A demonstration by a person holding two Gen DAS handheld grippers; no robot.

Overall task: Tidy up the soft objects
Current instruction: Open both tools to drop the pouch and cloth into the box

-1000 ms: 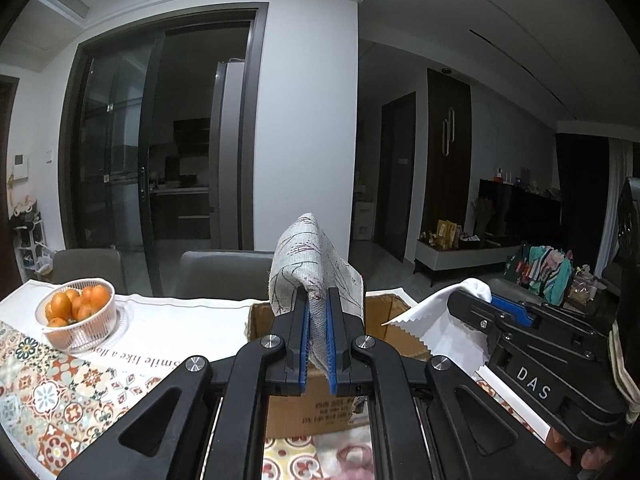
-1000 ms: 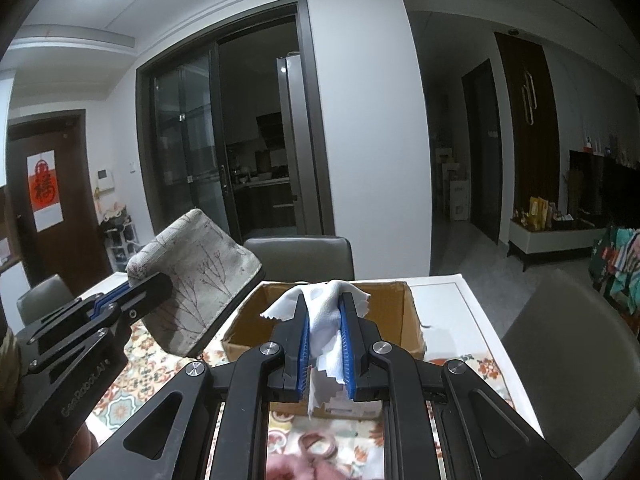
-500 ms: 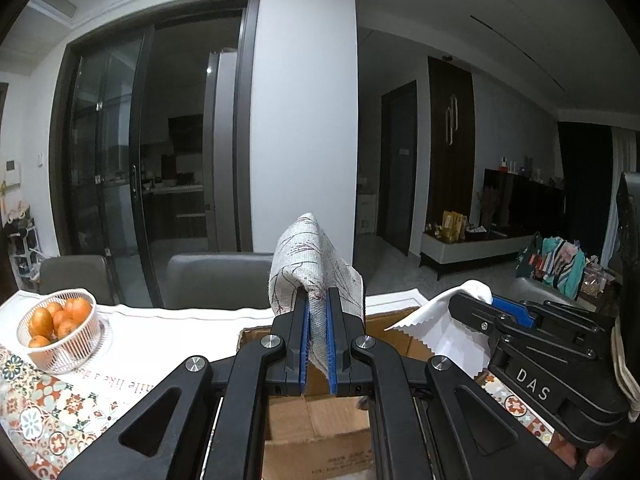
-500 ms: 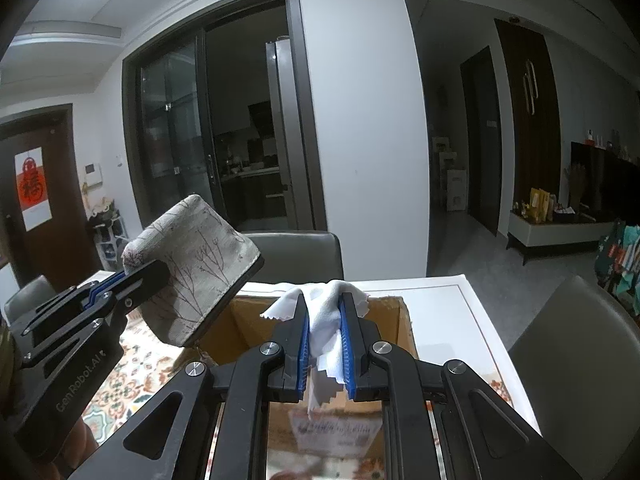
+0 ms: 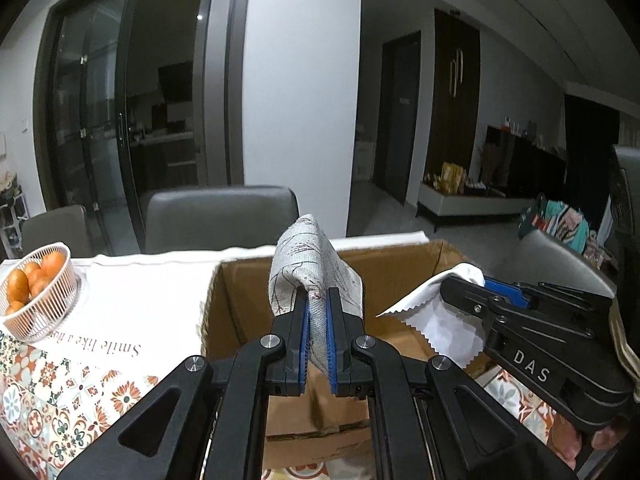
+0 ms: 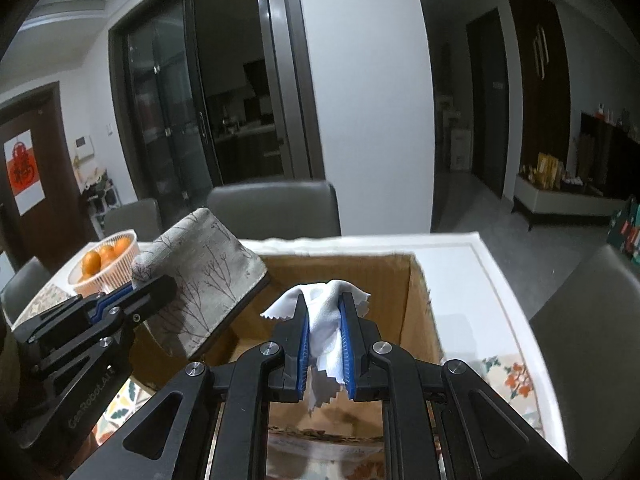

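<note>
Only in the right view, red door poster (image 6: 25, 170) beyond the cardboard box (image 6: 416, 300).

Grey-beige pouch (image 5: 316, 280) printed with thin dark branches, plain white cloth (image 6: 326, 320) with a zigzag-cut edge, brown cardboard box (image 5: 400, 264), orange fruit (image 5: 28, 284) in a white wire basket (image 5: 40, 316), orange-and-teal floral tablecloth (image 5: 60, 392) under a white runner (image 5: 140, 292).

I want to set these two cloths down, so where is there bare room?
Inside the cardboard box, the visible floor looks bare beneath both claws. White runner between fruit basket and box is free. White tabletop right of the box is free. Crowded above the box.
</note>
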